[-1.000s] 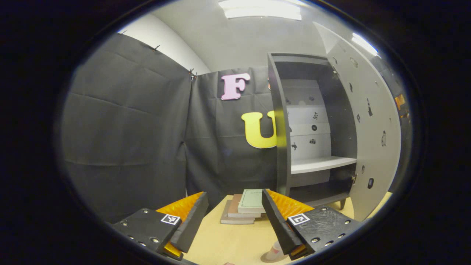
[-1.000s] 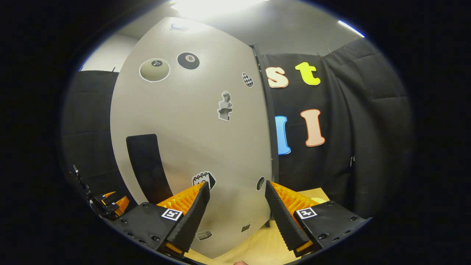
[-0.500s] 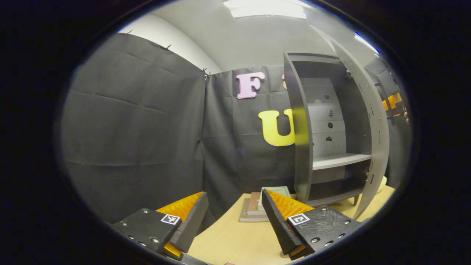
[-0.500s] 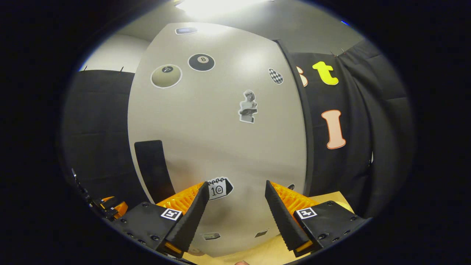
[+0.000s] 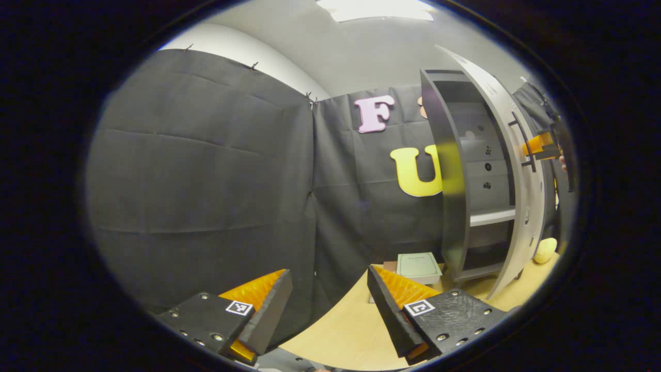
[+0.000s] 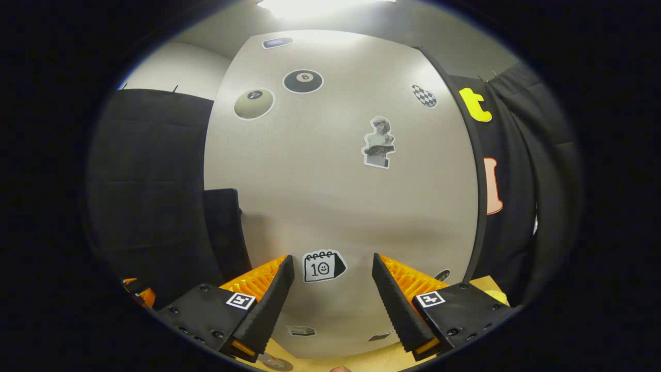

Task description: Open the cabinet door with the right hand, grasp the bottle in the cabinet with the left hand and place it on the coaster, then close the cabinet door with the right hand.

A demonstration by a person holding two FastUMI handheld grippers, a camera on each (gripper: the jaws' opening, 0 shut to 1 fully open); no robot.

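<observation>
The dark grey cabinet [image 5: 454, 181] stands on the table at the right of the left gripper view. Its pale door [image 5: 516, 170] hangs partly open, with a black handle [image 5: 522, 142] on the outer face. My right gripper [image 5: 539, 145] is by that handle, on the door's outside. In the right gripper view the door [image 6: 335, 196], covered in stickers, is close in front of my right gripper [image 6: 333, 305], which is open with nothing between its fingers. Whether the fingers touch the door I cannot tell. My left gripper [image 5: 328, 305] is open over the table's near edge, well left of the cabinet.
A stack of books [image 5: 418, 266] lies on the wooden table [image 5: 335, 330] just left of the cabinet. A yellow object [image 5: 545, 250] sits on the table past the door. Black cloth walls close in the left and back.
The door has swung further toward the cabinet, with my right gripper following its outer face. My left gripper has turned left and away, so the cabinet now sits farther right in its view.
</observation>
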